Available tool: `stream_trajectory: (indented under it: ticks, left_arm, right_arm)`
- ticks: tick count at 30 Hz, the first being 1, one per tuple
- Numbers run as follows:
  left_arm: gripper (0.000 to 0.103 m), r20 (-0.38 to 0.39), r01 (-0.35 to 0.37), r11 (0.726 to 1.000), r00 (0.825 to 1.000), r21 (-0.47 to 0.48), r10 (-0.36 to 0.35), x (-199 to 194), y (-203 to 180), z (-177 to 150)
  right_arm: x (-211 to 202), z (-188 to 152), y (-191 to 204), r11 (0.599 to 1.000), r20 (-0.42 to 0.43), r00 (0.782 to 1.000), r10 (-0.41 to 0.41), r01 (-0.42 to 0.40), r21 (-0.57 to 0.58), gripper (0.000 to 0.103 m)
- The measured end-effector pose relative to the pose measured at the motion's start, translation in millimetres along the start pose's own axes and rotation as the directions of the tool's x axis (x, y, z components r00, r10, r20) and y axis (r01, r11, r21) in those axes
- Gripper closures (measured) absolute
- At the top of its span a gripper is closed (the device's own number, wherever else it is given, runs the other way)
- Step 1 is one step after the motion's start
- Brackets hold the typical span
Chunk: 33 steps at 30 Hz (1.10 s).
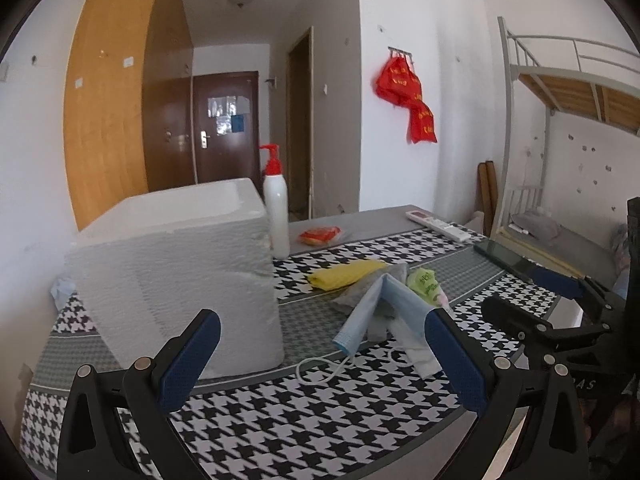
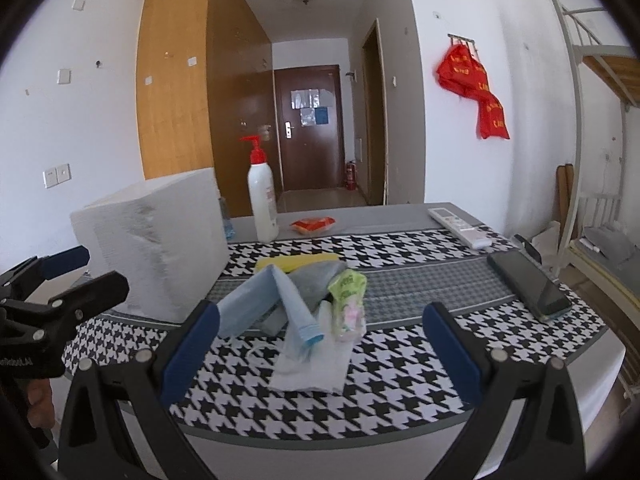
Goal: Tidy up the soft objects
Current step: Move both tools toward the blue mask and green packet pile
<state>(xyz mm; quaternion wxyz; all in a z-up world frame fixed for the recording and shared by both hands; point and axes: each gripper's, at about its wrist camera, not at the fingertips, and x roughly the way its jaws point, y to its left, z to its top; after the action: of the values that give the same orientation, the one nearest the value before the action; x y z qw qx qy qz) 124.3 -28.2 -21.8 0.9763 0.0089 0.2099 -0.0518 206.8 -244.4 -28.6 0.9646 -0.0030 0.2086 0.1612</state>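
Observation:
A small pile of soft things lies on the houndstooth tablecloth: a folded blue face mask, a yellow cloth, a grey cloth, a green packet and a white tissue. A white foam box stands left of the pile. My left gripper is open, near the box, with nothing between its fingers. My right gripper is open, hovering in front of the pile.
A white pump bottle with a red top stands behind the box. A red snack packet, a white remote and a dark phone lie on the table. A bunk bed stands at the right.

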Motion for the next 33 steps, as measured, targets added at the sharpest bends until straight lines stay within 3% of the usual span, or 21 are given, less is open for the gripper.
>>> stream_trajectory:
  ticks: [20, 33]
  left_arm:
    - [0.001, -0.095, 0.072, 0.996, 0.993, 0.050, -0.067, 44.1, -15.8, 6.5]
    - [0.006, -0.204, 0.134, 0.983, 0.973, 0.129, -0.106, 81.7, -33.4, 14.1]
  right_arm:
    - [26.5, 2.0, -28.2, 0.999, -0.051, 0.998, -0.021, 0.022, 0.030, 0.000]
    - [38.3, 1.3, -43.3, 0.998, -0.070, 0.997, -0.042, 0.045, 0.045, 0.000]
